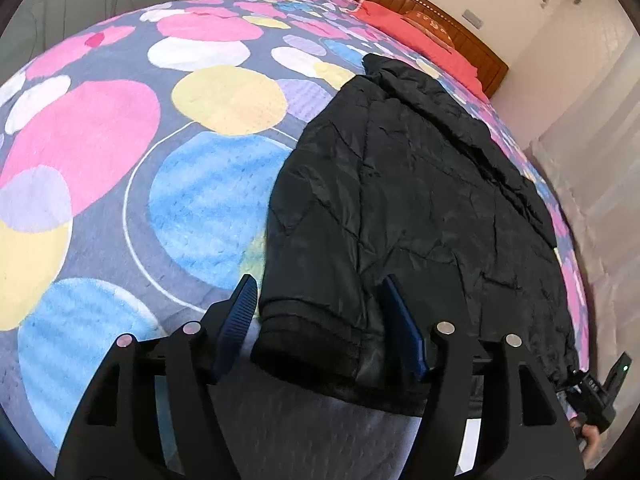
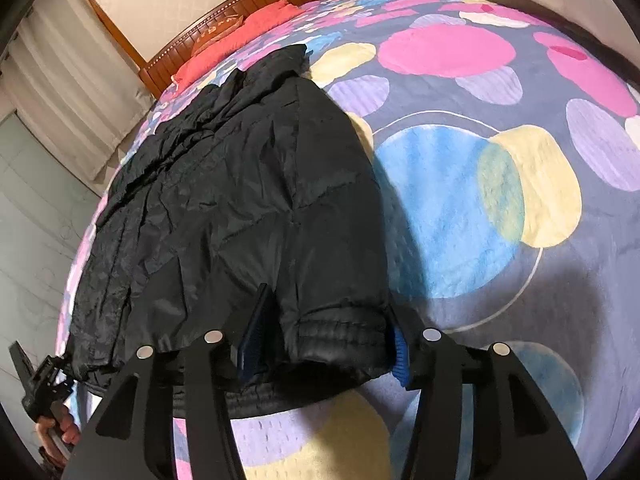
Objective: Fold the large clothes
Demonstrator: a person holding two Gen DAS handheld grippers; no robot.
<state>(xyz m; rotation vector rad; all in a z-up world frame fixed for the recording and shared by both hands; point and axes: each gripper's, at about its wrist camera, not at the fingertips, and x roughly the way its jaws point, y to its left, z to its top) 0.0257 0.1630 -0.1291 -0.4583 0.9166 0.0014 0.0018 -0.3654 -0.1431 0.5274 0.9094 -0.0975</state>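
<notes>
A: Cuffed sleeve end sits between the left gripper jaws, half open; left pad clear of the cloth, so no firm pinch.

B: And the right gripper?

A: Same half-open stance, straddling the other cuff; whether its pads press, I cannot tell. Black puffer jacket lies flat on the patterned bedspread.

B: Handling?

A: Likely light, soft, puffy, with a slick shell. Take the ribbed cuffs or hem, where the fabric bunches.

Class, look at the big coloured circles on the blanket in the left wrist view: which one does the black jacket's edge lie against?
The blue circle inside the white ring, touching the jacket; pink and yellow circles lie clear.
</notes>
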